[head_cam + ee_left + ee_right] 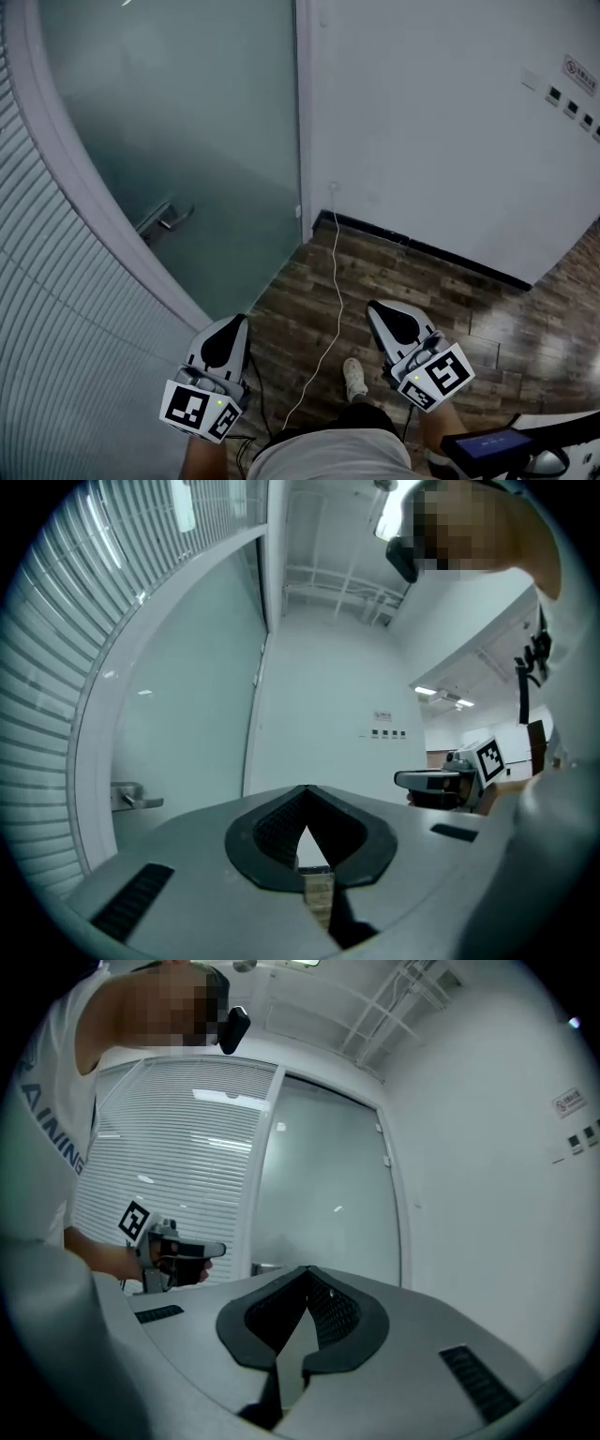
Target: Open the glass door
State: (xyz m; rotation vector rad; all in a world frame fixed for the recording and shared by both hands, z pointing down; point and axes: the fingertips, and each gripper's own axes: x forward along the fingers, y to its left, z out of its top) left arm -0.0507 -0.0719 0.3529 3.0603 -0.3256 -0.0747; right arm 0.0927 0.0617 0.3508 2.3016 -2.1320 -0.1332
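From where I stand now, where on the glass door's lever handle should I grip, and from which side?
Likely the horizontal bar of the lever handle, near its free end, which points across the glass door. Come at it from the front with the left gripper, the nearer one; its jaws are shut and need opening first.

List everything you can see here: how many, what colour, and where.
glass door: one, frosted grey-green, upper left
door handle: one, silver, on the door
blind: one, pale grey, far left
wall: one, white, right of the door
switches: short row, dark, on the wall
floor: brown wood
cable: one, white, from wall across floor
shoe: one, white, on the floor
left gripper: grey, jaws shut, empty
right gripper: grey, jaws shut, empty
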